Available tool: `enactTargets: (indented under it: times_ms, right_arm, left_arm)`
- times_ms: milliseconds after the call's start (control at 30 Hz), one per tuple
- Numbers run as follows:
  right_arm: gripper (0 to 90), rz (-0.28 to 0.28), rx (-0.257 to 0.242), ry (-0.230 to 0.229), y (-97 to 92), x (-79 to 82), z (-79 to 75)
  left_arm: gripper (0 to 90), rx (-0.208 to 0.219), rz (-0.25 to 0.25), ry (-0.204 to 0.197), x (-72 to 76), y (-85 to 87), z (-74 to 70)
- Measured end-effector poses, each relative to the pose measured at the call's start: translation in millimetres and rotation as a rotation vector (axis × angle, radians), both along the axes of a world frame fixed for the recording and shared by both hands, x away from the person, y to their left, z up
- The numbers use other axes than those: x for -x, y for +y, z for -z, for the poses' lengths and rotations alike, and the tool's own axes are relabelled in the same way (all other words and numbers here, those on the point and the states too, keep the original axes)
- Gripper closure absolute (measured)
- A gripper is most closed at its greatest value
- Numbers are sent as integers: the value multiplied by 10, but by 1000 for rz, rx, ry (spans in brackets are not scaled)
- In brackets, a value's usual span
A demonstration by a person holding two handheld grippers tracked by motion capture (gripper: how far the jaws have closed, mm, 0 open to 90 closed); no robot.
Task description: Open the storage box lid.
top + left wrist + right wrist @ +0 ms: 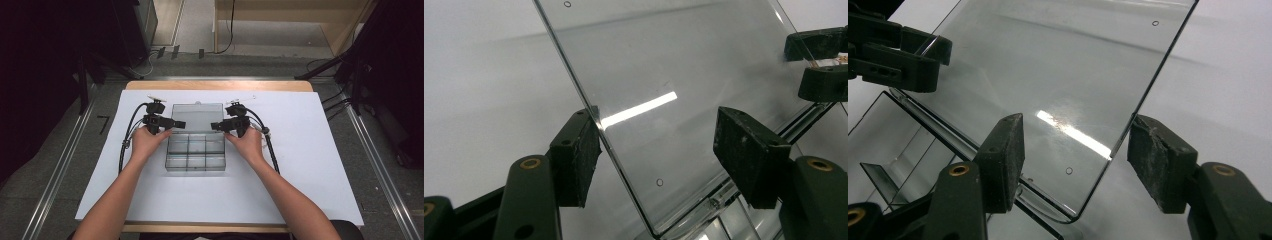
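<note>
Lid raised on the clear compartment box (195, 152), mid-table.
Left hand-held gripper (179, 124) and right hand-held gripper (216, 126) stand spread around the lid (197, 117) edges, unpinched; next likely means drawing both clear.

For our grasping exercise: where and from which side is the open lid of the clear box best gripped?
Grip the lid at its side edges, coming in from the box's left and right. It is a thin raised sheet, so each tool's jaws can straddle an edge, as the left tool does.

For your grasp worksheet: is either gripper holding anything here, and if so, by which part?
Nothing is held. The left gripper and right gripper each straddle a side edge of the box's open lid, jaws open.
</note>
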State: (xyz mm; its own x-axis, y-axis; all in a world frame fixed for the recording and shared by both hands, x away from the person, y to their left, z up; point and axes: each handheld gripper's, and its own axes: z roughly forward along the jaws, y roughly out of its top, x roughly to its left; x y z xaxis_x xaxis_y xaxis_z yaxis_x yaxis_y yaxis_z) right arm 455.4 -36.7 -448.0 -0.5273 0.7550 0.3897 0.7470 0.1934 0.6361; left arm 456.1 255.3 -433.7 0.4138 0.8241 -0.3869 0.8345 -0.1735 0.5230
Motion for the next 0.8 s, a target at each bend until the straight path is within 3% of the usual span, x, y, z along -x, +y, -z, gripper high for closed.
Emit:
enactTargets:
  times_ms: [200, 500, 800]
  right_arm:
    - [395, -2, -2, 10, -7, -8, 7]
    - [383, -8, 22, 4, 2, -5, 22]
    - [381, -4, 19, 4, 4, -4, 25]
  left_arm:
    - [361, 3, -4, 13, -5, 5, 6]
    - [325, 16, -21, 70, -37, 32, 56]
    - [325, 9, -22, 62, -31, 26, 46]
